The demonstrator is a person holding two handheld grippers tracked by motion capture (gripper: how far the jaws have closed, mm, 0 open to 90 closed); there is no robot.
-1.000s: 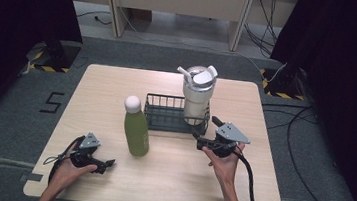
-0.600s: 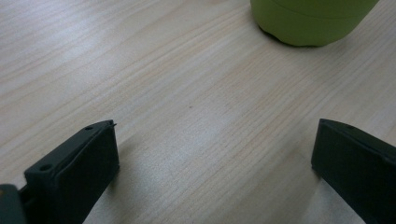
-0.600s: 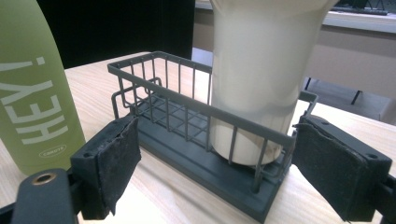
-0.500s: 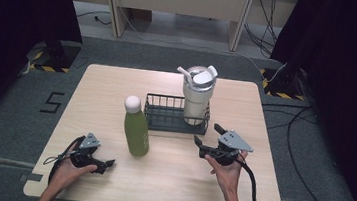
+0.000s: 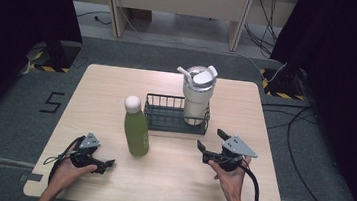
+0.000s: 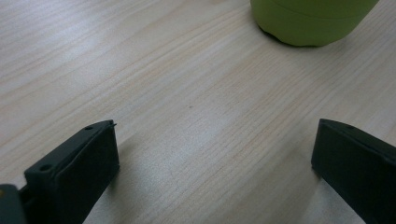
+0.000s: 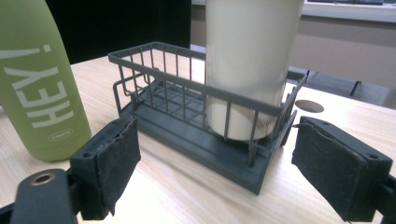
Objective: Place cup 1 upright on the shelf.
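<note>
- The right gripper (image 5: 212, 143), at lower right of the high view, has its jaws apart with nothing between them; the right gripper view shows worn, fuzzy black pads (image 7: 120, 161) framing the wire basket (image 7: 187, 100) and the cream tumbler (image 7: 245, 60) standing upright in its right-hand end.
- The left gripper (image 5: 104, 165), at lower left of the high view, rests on the counter (image 5: 168, 180) with its jaws wide apart and empty; the left gripper view shows bare wood grain between them and the base of the green bottle (image 6: 310, 21) at the upper right of the frame.
- The green bottle (image 5: 136, 129) stands upright at centre left, just beside the basket's left end and apart from both grippers.
- Handling, as a judgement: the tumbler looks like stiff, smooth-walled metal or plastic, likely slippery and top-heavy with its lid and straw (image 5: 200, 76); the plain cylinder above the basket rim seems the best place to clamp.
- The bottle is matt green, rounded at the shoulder with a white ball cap; its straight lower body offers the surest hold.
- The basket is dark, rigid wire with thin vertical bars and a flat slatted floor; probably light enough to shift if the tumbler drags on it.
</note>
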